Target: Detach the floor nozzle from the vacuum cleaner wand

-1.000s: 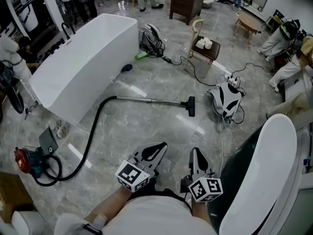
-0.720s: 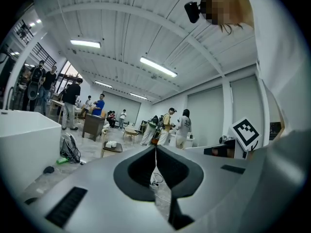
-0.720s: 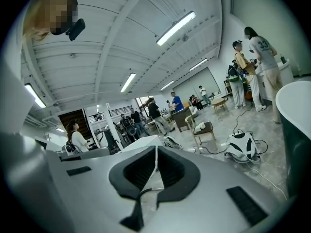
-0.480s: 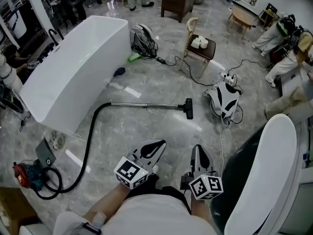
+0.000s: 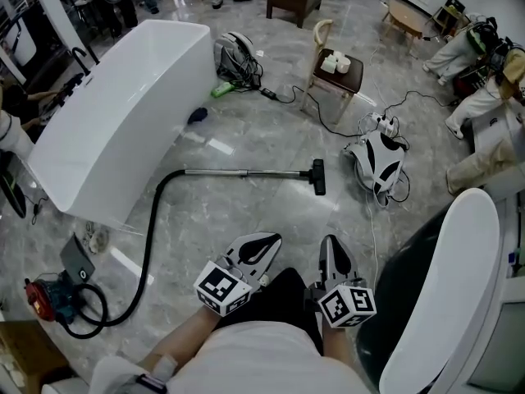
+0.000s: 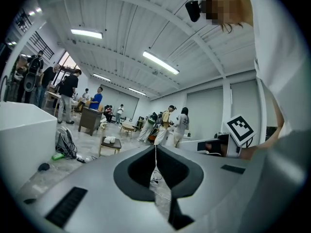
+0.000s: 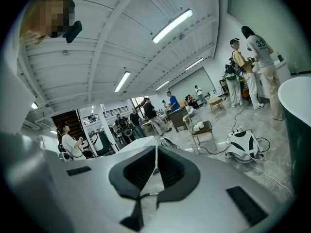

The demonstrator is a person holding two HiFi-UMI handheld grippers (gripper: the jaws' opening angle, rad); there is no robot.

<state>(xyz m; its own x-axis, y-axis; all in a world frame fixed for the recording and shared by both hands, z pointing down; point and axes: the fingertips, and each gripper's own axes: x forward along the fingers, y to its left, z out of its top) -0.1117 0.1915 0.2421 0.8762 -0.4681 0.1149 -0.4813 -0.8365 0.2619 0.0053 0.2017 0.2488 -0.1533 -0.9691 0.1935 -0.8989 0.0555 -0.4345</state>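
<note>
Left gripper (image 6: 155, 147): jaws clenched edge to edge, dark pads meeting in a thin seam, nothing gripped. Right gripper (image 7: 156, 147): likewise pressed together, empty. In the head view, left gripper (image 5: 262, 245) and right gripper (image 5: 330, 246) side by side just in front of the body, each with its marker cube nearest the camera, tips pointing out over the floor (image 5: 246, 216).

Well apart from both pairs of jaws, ahead of the tips: floor nozzle (image 5: 318, 176), black, flat on the floor, touched by neither gripper. Roughly in line with the right gripper, off to the right of where the left one points. Still joined to the wand (image 5: 246, 172), a thin metal tube running leftward from it across the floor.

At the wand's far end, a black hose (image 5: 151, 236), curving down and round to a red vacuum body (image 5: 43, 292) on the floor.

Beyond the wand, a long white bathtub (image 5: 123, 113). Beyond the nozzle, a chair (image 5: 336, 76) with small white items on its seat. Right of the nozzle, a white and black device (image 5: 379, 162) amid loose cables. At the right, a large white curved shell (image 5: 463, 286) beside the right gripper. Several people standing in the background of both gripper views.
</note>
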